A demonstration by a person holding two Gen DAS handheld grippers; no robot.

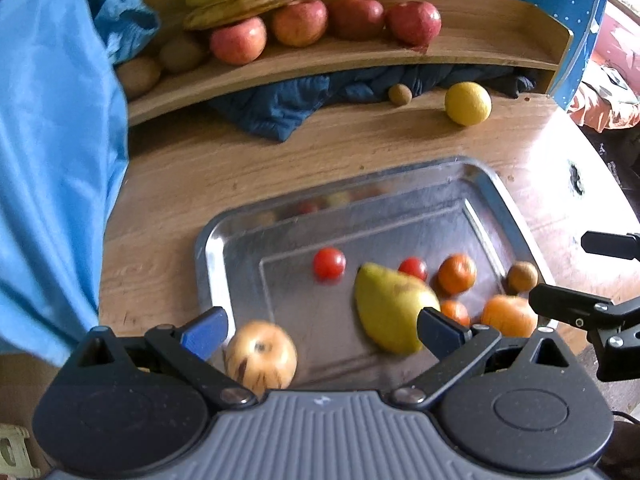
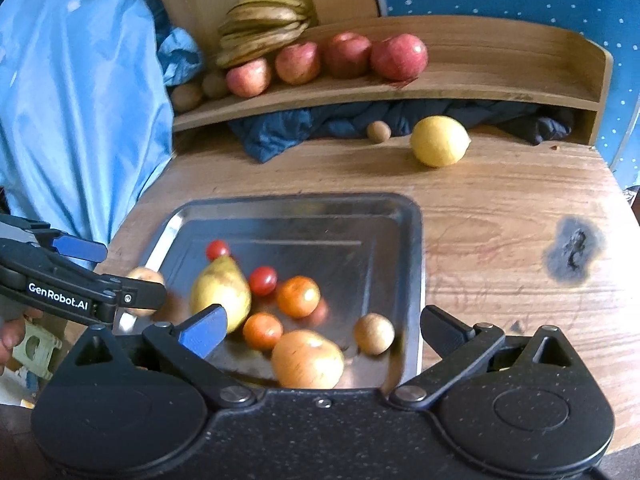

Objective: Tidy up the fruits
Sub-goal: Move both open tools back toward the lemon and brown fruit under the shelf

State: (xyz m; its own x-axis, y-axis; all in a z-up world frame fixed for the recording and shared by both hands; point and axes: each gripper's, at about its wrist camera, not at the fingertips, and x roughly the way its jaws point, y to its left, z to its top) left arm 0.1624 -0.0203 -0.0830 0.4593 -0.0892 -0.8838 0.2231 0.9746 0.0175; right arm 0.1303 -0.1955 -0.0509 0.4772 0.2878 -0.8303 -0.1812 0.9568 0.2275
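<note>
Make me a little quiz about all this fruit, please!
1. True or false: the lemon lies inside the metal tray.
2. How many red apples sit on the wooden shelf?
3. Which lies in the tray? A) the bananas B) the pear C) the blue cloth

Key: 1 false, it lies on the table. 2 four. 3 B.
</note>
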